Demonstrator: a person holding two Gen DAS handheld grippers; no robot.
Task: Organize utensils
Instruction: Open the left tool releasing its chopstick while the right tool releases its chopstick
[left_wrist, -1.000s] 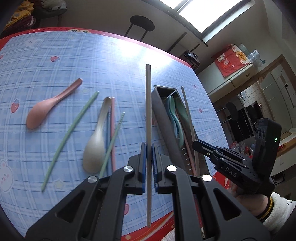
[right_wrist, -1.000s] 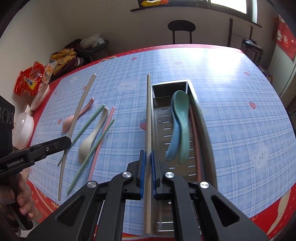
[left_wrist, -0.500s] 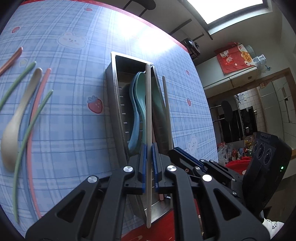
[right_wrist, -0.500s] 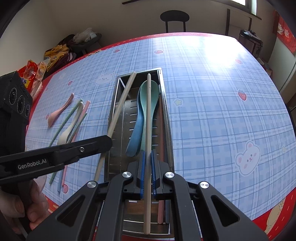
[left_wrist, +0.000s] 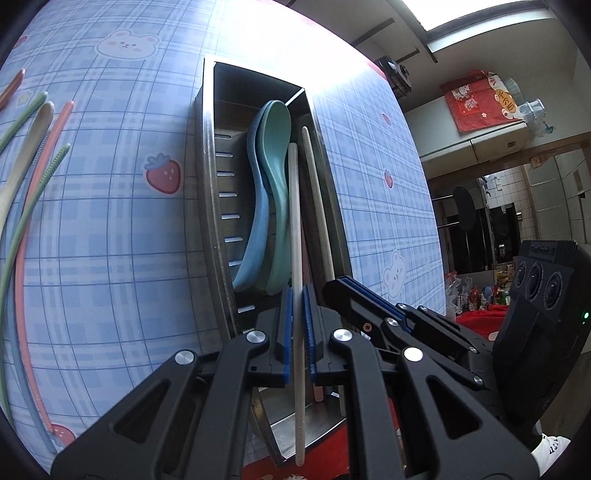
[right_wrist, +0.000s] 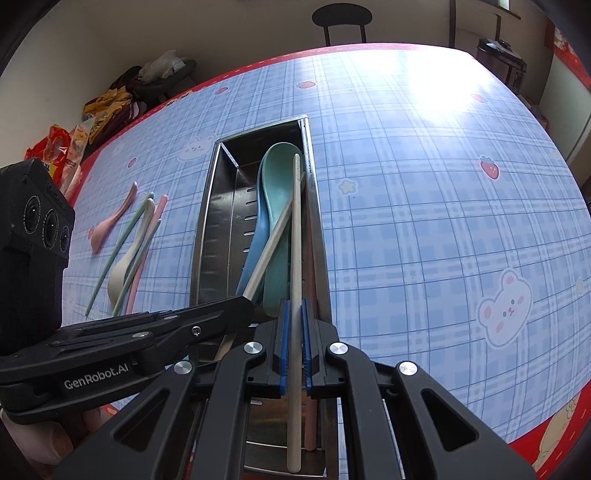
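left wrist view: the left gripper (left_wrist: 295, 325) is clenched on a cream chopstick (left_wrist: 294, 221), its blue pads pressed to either side of the stick, which runs from below the jaws out over the steel utensil tray (left_wrist: 207, 177). the stick's far end lies over the green spoon (left_wrist: 279, 147), which is nested on the blue spoon (left_wrist: 255, 206) inside the tray. just right of it the right gripper (left_wrist: 334, 286) reaches in from the right, closed on a second cream chopstick (left_wrist: 314, 184) that slants along the tray's right wall.

right wrist view: the right gripper (right_wrist: 293, 343) grips its cream chopstick (right_wrist: 295, 240) between blue pads; the stick points toward the far end of the tray (right_wrist: 207, 221), over the green spoon (right_wrist: 277, 177). the left gripper (right_wrist: 243, 302) comes in from the left, and its chopstick (right_wrist: 271, 243) crosses diagonally over the spoons, its tip touching or nearly touching the other stick near the tray's far right corner. a pink stick lies along the tray's right wall under the held one. the side of the left gripper reads "genrobot.ai" (right_wrist: 96, 373).

on the blue plaid tablecloth (right_wrist: 424, 221), left of the tray, lie a pink spoon (right_wrist: 110, 221), a cream spoon (right_wrist: 125, 258), green chopsticks (right_wrist: 118, 251) and a pink chopstick (right_wrist: 147, 247), close together. snack bags (right_wrist: 66, 151) sit beyond the table's far left edge, too small to read.
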